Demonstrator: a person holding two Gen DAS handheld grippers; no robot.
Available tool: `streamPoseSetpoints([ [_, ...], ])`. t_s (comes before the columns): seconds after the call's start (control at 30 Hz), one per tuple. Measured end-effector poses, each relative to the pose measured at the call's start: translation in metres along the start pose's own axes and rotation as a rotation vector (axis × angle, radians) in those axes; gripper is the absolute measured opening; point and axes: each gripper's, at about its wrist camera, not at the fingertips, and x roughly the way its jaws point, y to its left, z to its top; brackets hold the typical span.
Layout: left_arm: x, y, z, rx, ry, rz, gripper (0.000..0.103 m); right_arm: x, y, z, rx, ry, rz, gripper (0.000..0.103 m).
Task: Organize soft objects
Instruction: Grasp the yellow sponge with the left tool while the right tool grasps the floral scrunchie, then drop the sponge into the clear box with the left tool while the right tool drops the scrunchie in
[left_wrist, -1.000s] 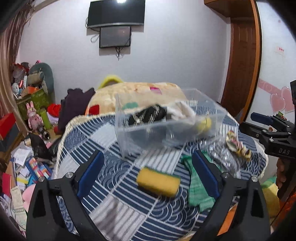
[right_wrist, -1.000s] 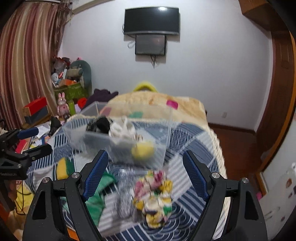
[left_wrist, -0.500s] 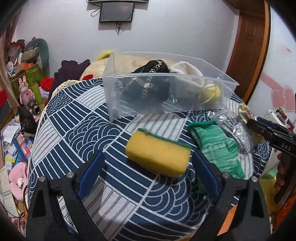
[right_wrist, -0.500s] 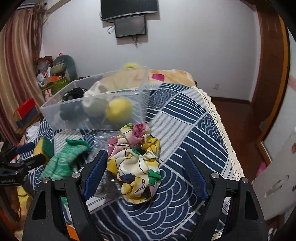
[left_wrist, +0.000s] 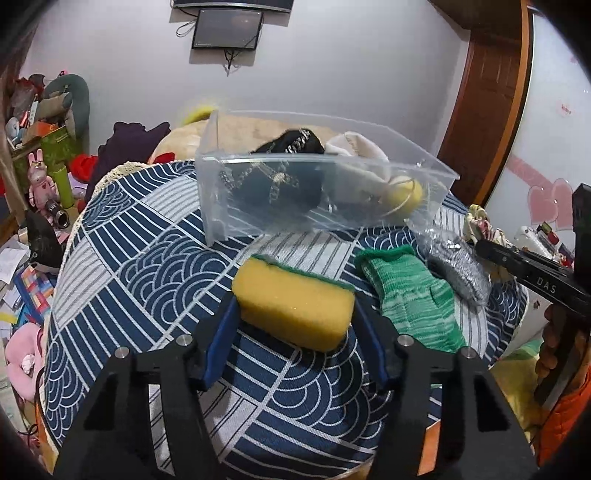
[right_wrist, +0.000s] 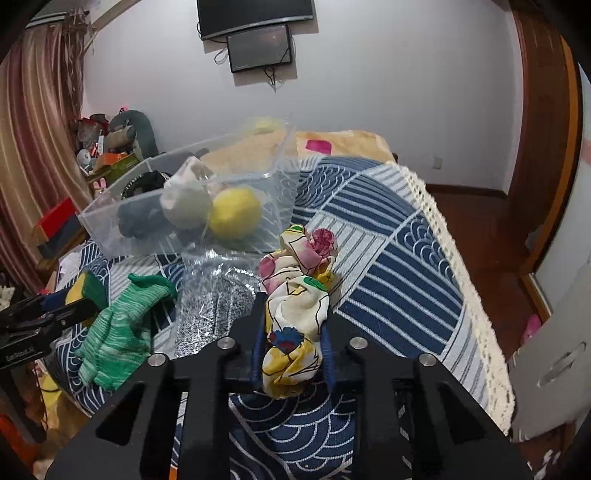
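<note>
Two hand-held grippers work over a bed covered with a blue and white patterned quilt (left_wrist: 140, 266). The left gripper (left_wrist: 293, 314) has its blue pads on either end of a yellow sponge (left_wrist: 293, 308) with a green scrubbing layer; its jaws are closing, and both pads already touch the sponge, which lies on the quilt. The right gripper (right_wrist: 293, 343) is clenched on a bunched floral cloth (right_wrist: 295, 295) of yellow, pink and white, which bulges out above and below the pads. Between the two held things lie a green knitted glove (left_wrist: 410, 291) and, just beside it, a grey speckled item in a clear plastic bag (left_wrist: 456, 269). Behind them stands a clear plastic bin (left_wrist: 321, 199), which holds a black item (left_wrist: 280, 181), a whitish soft item (left_wrist: 362, 155) and a yellow ball (right_wrist: 234, 212). Some fingers of a hand (left_wrist: 557, 343) show at the right edge of the left view, holding the right gripper's handle
</note>
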Motion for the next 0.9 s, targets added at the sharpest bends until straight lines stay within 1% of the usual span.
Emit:
streamPoseSetpoints([
  [0.23, -0.023, 0.006, 0.017, -0.018, -0.078, 0.026, 0.06, -0.023, 0.011, 0.012, -0.038, -0.075, -0.014, 0.022],
  [0.5, -0.043, 0.01, 0.05, -0.03, -0.176, 0.038, 0.06, -0.031, 0.03, 0.035, -0.081, -0.137, -0.006, 0.022],
  [0.73, -0.043, 0.007, 0.077, -0.017, -0.223, 0.055, 0.06, -0.033, 0.045, 0.06, -0.114, -0.198, -0.002, 0.022],
  [0.9, -0.031, 0.006, 0.091, -0.012, -0.21, 0.057, 0.06, -0.028, 0.051, 0.079, -0.122, -0.228, 0.011, 0.022],
])
